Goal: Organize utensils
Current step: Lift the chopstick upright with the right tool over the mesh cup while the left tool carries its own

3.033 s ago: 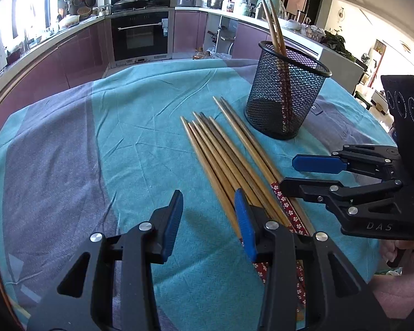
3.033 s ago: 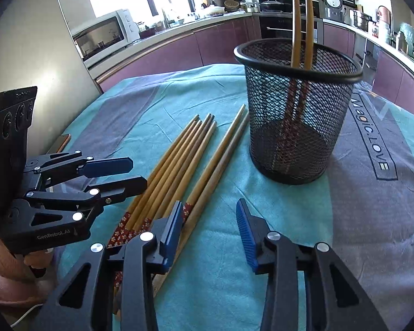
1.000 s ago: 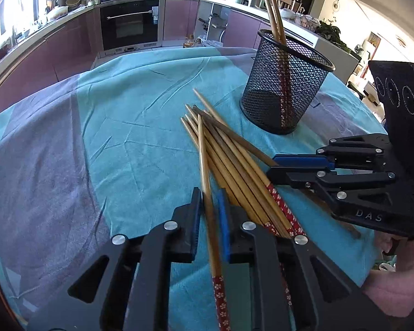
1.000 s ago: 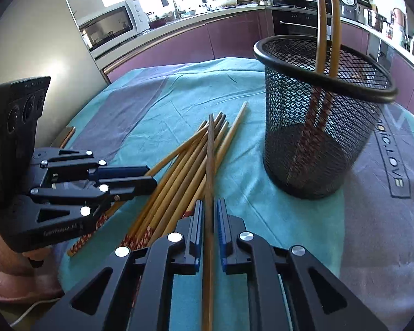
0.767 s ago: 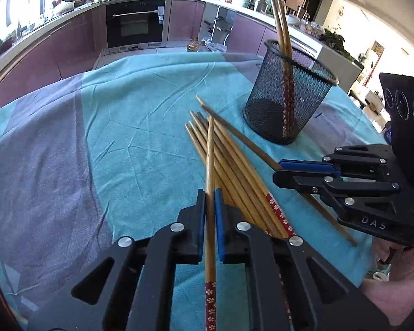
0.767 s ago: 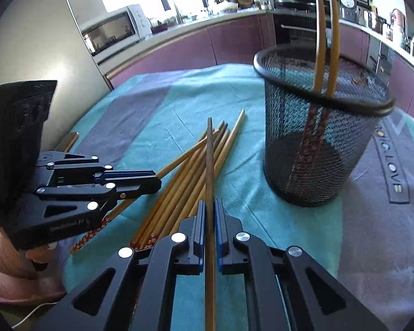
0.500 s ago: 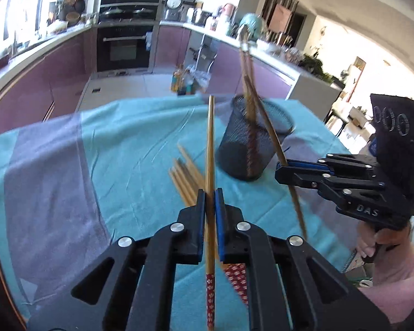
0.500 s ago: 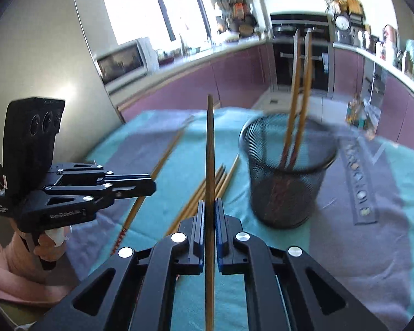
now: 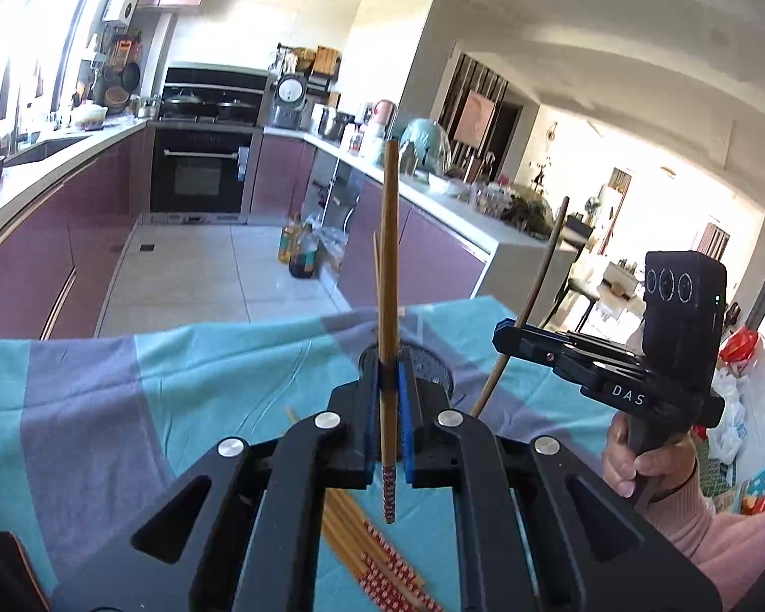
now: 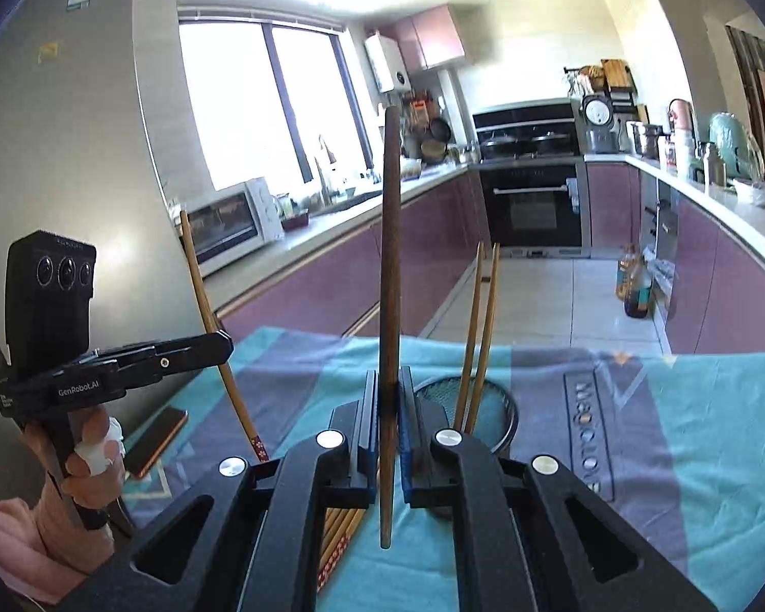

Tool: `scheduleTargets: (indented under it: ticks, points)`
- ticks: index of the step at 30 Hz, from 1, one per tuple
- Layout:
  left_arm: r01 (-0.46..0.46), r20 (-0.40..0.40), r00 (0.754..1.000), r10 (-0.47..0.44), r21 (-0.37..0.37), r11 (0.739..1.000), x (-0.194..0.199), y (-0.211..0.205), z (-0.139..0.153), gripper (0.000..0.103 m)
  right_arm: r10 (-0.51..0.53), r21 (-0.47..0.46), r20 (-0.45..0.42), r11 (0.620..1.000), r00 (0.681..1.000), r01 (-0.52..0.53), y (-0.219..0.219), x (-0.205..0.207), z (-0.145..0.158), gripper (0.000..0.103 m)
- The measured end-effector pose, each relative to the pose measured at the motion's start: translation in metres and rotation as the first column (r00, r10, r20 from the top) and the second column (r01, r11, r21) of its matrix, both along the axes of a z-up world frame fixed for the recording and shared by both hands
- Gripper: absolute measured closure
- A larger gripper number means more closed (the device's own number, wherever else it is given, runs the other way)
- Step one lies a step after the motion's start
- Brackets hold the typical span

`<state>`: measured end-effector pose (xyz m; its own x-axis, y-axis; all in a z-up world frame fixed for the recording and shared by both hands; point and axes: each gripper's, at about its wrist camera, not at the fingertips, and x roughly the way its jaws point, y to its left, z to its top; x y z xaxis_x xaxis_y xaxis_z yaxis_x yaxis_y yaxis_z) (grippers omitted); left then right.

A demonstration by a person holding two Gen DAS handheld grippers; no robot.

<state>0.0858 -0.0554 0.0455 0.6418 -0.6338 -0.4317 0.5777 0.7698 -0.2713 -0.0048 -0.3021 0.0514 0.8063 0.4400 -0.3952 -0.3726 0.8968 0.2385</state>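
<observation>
On the left, the left gripper (image 9: pixel 388 418) is clamping a light wooden chopstick (image 9: pixel 388 275) between its blue pads, jaws closed tight on it. The stick is standing nearly upright in the grip, its plain end pointing up and its red patterned end hanging just below the jaws. Under this gripper, the loose chopsticks (image 9: pixel 367 556) are lying in a bundle on the teal and grey tablecloth (image 9: pixel 127 398), well below the lifted stick. Just beyond the fingers, the rim of the black mesh cup (image 9: pixel 433 364) is showing, mostly hidden behind the gripper.

Further right, the right gripper (image 10: pixel 388 428) is gripping a darker brown chopstick (image 10: pixel 390 280), jaws shut on it. That stick is also standing close to upright, its lower end hanging free below the pads, above the cloth. To the right of the fingers and slightly past them, the mesh cup (image 10: pixel 489 392) is sitting on the cloth with two chopsticks in the cup (image 10: pixel 479 326) leaning up out of it. In each view the other gripper is showing to the side, a hand (image 9: pixel 637 454) wrapped round its handle and its stick slanting through its jaws.
</observation>
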Motion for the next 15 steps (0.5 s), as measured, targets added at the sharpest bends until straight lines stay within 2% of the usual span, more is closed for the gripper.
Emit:
scheduleTargets:
  ticks: [7,12,15]
  points:
    - [0.001,0.063,0.998,0.002,-0.059,0.998,0.018,-0.024,0.035,0.095,-0.035,-0.011,0.077,0.999,0.996,0.036,-0.006,0.013,0.029,0.097]
    - [-0.028,0.1,0.994,0.033,-0.052,0.998,0.028,-0.046,0.045,0.095,-0.061,-0.021,0.08,0.998,0.995,0.063,-0.01,0.03,0.031,0.097]
    - [-0.039,0.098,0.994,0.042,-0.034,0.999,0.028,-0.06,0.042,0.095,-0.073,-0.027,0.059,0.997,0.996,0.075,-0.011,0.039,0.024,0.097]
